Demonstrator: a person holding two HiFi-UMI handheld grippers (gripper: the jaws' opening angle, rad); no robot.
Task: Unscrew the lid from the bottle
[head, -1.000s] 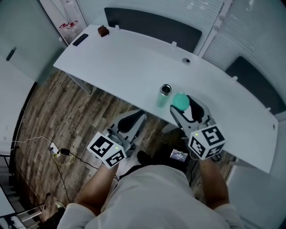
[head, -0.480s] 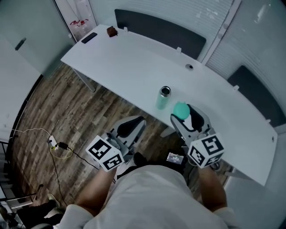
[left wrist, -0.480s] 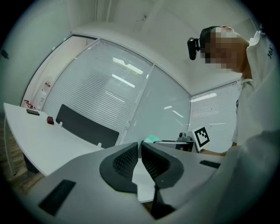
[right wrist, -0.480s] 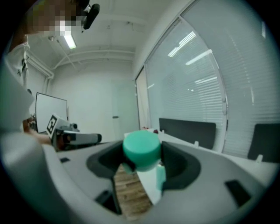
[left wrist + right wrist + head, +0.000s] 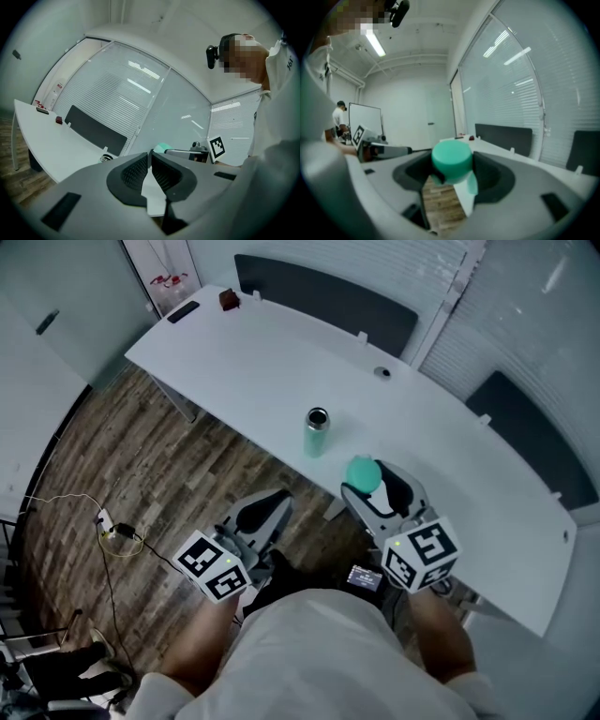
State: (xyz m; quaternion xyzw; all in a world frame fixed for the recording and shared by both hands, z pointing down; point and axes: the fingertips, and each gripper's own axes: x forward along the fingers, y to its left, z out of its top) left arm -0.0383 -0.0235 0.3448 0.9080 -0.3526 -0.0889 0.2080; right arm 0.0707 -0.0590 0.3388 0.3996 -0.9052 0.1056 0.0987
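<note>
Right claw (image 5: 452, 165) clamps the green lid (image 5: 451, 157), apart from the open bottle (image 5: 316, 434).

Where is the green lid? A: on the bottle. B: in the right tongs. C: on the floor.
B: the right tongs grip the green lid, while the bottle stands open on the table.

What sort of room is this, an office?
Probably an office or meeting room: a long white desk with dark divider panels, glass walls with blinds, and a whiteboard at the back.
</note>
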